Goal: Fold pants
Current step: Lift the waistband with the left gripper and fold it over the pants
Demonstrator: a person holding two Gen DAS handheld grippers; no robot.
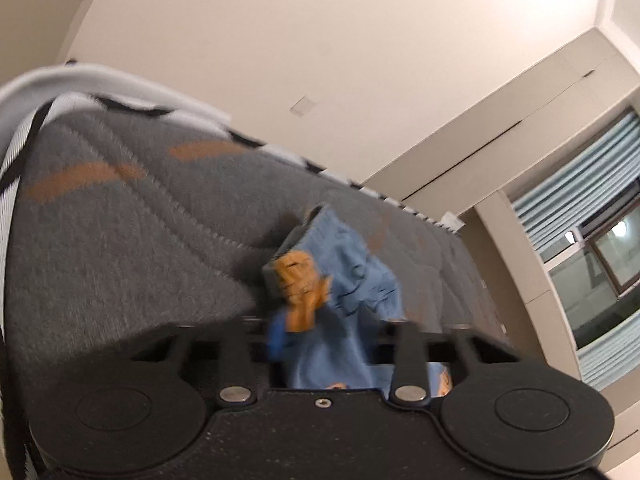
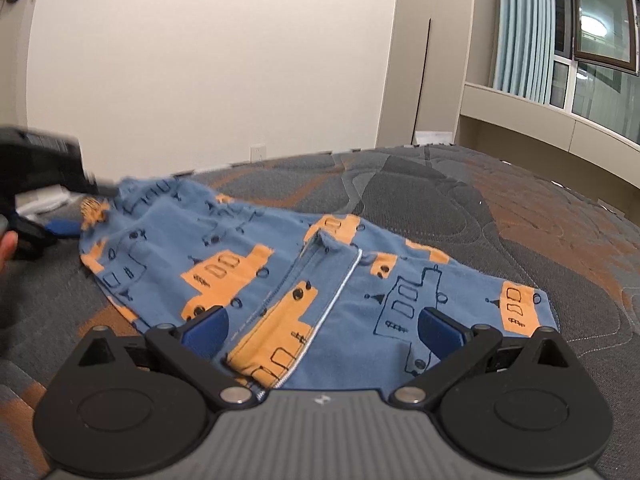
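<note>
Right tongs (image 2: 320, 330): blue pads spread wide, holding nothing, poised just over the near edge of the pants (image 2: 320, 280). The pants lie mostly flat on the mattress (image 2: 500, 216) directly ahead of the right tongs. Left tongs (image 2: 86, 210): closed on the far-left corner of the pants, the pinched fabric bunched and raised off the mattress. Blur obscures the exact pad contact.

Bare mattress (image 2: 460, 208) beyond pants (image 2: 280, 272) (right side open).
</note>
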